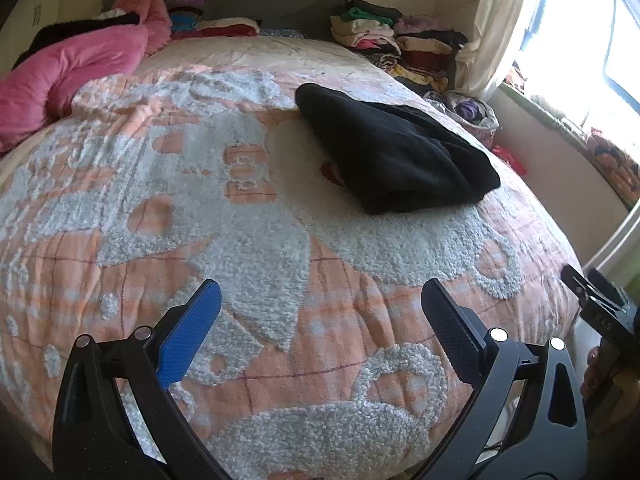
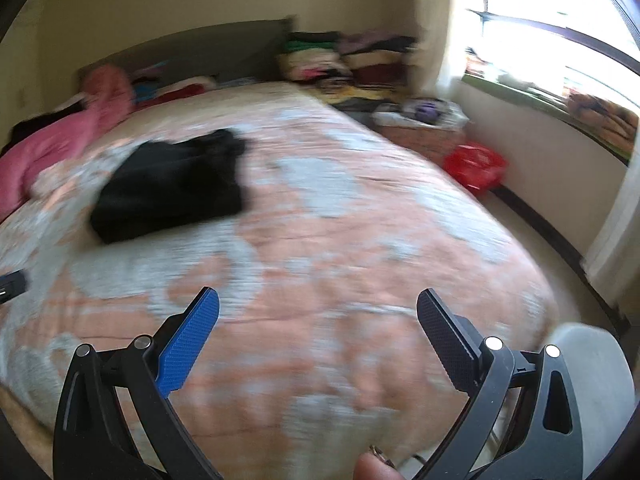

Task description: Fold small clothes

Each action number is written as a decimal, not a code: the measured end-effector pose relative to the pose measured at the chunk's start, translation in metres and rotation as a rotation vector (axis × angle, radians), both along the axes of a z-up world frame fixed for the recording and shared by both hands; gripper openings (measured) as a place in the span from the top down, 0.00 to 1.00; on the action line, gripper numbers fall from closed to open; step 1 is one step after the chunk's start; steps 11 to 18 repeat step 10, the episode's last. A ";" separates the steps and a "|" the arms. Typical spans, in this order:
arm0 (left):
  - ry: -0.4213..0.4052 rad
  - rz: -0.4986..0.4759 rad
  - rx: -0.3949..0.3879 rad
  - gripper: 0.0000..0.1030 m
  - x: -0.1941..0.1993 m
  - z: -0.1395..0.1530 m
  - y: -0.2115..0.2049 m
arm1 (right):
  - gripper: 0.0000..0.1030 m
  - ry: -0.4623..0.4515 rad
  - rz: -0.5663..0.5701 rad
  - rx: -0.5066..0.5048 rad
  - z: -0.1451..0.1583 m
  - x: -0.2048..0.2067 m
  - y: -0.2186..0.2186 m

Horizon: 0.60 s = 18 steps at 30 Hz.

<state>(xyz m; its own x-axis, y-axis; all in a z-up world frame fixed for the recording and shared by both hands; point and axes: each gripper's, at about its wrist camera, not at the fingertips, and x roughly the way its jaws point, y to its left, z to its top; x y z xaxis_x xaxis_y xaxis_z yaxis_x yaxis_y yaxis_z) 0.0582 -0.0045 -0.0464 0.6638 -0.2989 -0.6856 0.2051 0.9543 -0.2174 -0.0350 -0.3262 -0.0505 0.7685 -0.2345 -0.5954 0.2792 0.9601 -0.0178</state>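
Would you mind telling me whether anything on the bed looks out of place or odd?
Nothing stands out. The black garment lies folded on the bedspread, apart from both open grippers. The right wrist view is blurred.

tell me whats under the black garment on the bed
The black garment lies on the orange and white bedspread. A small red patch peeks out at its left edge; whatever else lies beneath is covered.
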 end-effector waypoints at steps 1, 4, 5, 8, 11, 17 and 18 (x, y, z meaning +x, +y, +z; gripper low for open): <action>0.003 0.014 -0.022 0.09 0.002 0.001 0.008 | 0.04 0.000 -0.048 -0.001 -0.001 -0.005 -0.014; 0.004 0.096 -0.036 0.09 0.017 0.007 0.046 | 0.04 0.006 -0.248 -0.019 -0.005 -0.026 -0.073; -0.001 0.148 -0.026 0.09 0.023 0.010 0.064 | 0.04 0.022 -0.329 -0.023 -0.009 -0.035 -0.101; -0.016 0.370 0.032 0.09 0.042 0.020 0.142 | 0.04 0.099 -0.589 -0.032 -0.023 -0.072 -0.176; -0.003 0.522 0.107 0.09 0.057 0.023 0.202 | 0.04 0.132 -0.727 0.008 -0.034 -0.100 -0.223; -0.003 0.522 0.107 0.09 0.057 0.023 0.202 | 0.04 0.132 -0.727 0.008 -0.034 -0.100 -0.223; -0.003 0.522 0.107 0.09 0.057 0.023 0.202 | 0.04 0.132 -0.727 0.008 -0.034 -0.100 -0.223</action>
